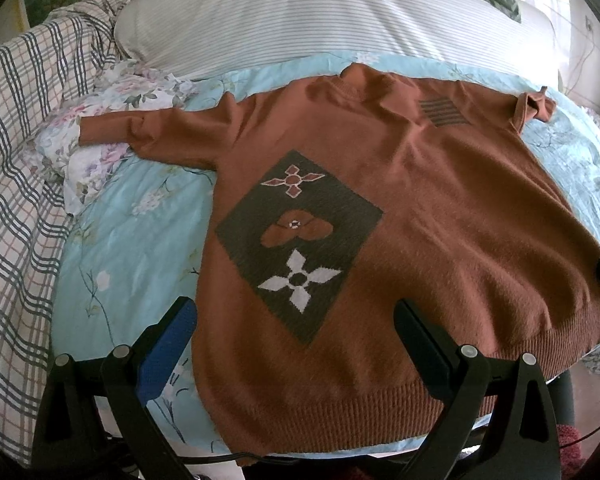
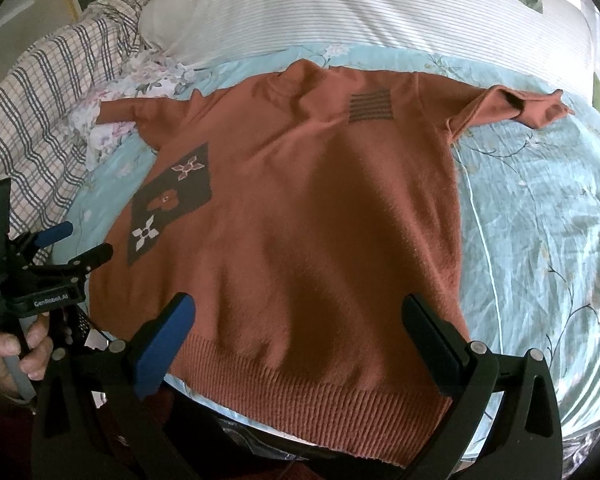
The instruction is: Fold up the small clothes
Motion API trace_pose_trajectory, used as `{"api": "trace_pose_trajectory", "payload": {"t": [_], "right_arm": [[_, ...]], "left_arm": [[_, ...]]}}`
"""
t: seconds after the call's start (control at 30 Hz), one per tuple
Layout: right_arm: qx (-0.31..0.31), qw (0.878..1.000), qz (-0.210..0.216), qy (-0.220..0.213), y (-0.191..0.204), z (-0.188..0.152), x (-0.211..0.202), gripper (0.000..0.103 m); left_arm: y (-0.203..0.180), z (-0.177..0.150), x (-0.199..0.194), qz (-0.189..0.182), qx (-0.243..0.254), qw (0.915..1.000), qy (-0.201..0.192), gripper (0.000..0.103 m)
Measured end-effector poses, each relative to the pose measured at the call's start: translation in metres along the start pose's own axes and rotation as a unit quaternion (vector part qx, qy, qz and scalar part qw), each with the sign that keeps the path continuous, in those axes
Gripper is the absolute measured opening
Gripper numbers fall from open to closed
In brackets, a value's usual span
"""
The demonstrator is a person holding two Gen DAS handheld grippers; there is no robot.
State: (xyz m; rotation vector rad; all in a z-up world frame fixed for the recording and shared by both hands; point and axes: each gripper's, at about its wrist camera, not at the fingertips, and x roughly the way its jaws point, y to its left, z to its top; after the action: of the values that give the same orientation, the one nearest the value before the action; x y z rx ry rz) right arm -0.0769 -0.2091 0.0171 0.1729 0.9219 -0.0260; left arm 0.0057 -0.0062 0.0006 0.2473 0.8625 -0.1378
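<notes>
Rust-brown sweater spread flat on the bed, both tongs wide above its hem.

The sweater (image 1: pixel 440 216) lies front up on a light-blue floral bedspread (image 1: pixel 132 248), its ribbed hem (image 2: pixel 320 404) at the near edge of the bed and its neck toward a striped pillow (image 1: pixel 300 20). A dark diamond patch with three flower motifs (image 1: pixel 296 240) sits on one side of the chest, a small striped block (image 2: pixel 370 108) near the other shoulder. One sleeve stretches out onto a crumpled floral cloth (image 1: pixel 96 120); the other sleeve (image 2: pixel 528 108) lies bunched on the bedspread. The left tongs (image 1: pixel 296 320) hang wide apart over the hem, gripping nothing; the right tongs (image 2: pixel 300 316) likewise stand wide and empty above the hem. A plaid blanket (image 1: pixel 16 168) lies along the far side.
</notes>
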Motion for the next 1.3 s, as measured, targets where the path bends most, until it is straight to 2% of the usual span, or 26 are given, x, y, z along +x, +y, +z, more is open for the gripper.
{"api": "trace_pose_trajectory", "payload": {"t": [0.23,0.47,0.73,0.83,1.0,1.13,1.2,1.3], "right_arm": [[0.012,1.000,0.012,0.011,-0.003,0.003,0.000,0.103],[0.028,0.999,0.029,-0.002,-0.011,0.009,0.000,0.103],[0.055,0.998,0.035,-0.012,-0.026,0.016,0.005,0.103],[0.070,0.996,0.043,-0.028,-0.038,0.021,0.005,0.103],[0.104,0.992,0.038,-0.058,-0.077,0.039,0.004,0.103],[0.150,0.983,0.032,-0.101,-0.133,0.069,0.000,0.099],[0.177,0.978,0.027,-0.110,-0.162,0.085,0.002,0.089],[0.211,0.970,0.001,-0.119,-0.204,0.110,0.008,0.081]], "left_arm": [[0.001,0.003,0.004,-0.008,-0.004,1.0000,0.000,0.099],[0.000,0.006,0.010,-0.003,0.002,1.0000,-0.005,0.099],[0.001,0.014,0.021,-0.020,-0.013,0.9997,-0.009,0.099],[0.002,0.019,0.027,-0.025,-0.016,0.9995,-0.002,0.099],[0.004,0.029,0.041,-0.019,-0.020,0.9995,0.013,0.099],[0.005,0.034,0.049,-0.019,-0.023,0.9994,0.018,0.099],[0.004,0.038,0.054,-0.015,-0.022,0.9995,0.017,0.099],[0.002,0.046,0.062,-0.016,-0.022,0.9994,0.024,0.099]]}}
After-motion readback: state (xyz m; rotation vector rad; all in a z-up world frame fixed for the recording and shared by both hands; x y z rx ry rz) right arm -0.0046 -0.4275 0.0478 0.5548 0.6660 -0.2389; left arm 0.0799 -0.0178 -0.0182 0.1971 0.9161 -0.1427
